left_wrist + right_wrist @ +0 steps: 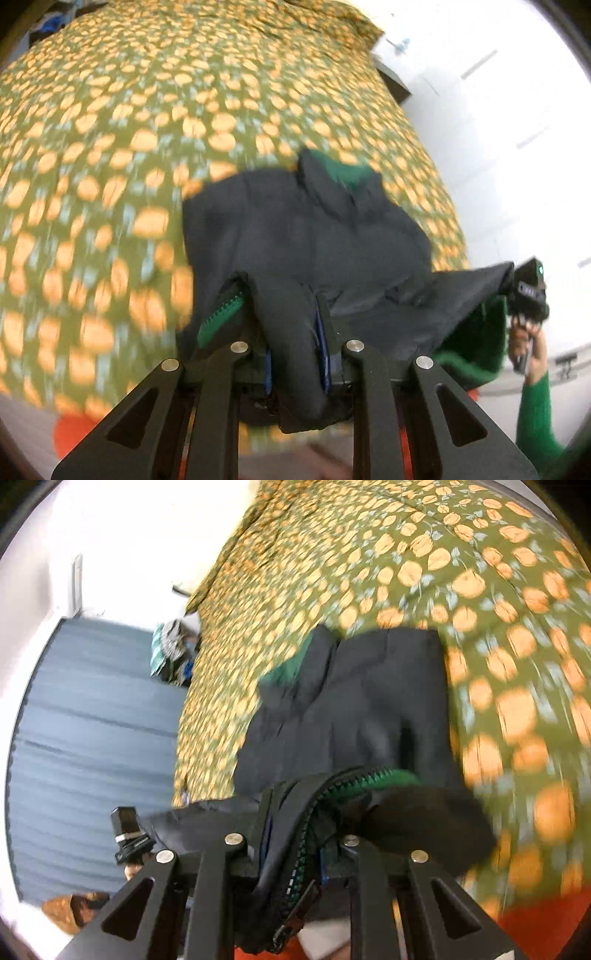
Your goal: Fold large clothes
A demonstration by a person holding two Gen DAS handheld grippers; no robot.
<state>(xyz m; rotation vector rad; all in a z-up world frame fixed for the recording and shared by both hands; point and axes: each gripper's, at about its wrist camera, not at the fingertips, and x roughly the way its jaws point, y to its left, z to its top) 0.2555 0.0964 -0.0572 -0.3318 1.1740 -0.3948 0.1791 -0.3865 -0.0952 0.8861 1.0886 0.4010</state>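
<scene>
Jacket [306, 236], dark with green lining, lies near the bed's [147, 110] edge; left claw [295, 332] pinches its hem, right claw [295, 834] pinches the zipper [332, 779] edge, both lifted.

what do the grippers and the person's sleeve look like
Both grippers, left and right, are black with slotted linkage arms, round silver pivot pins and blue pads on the fingers. The right one carries a small green light. The person's sleeve is green knit.
</scene>
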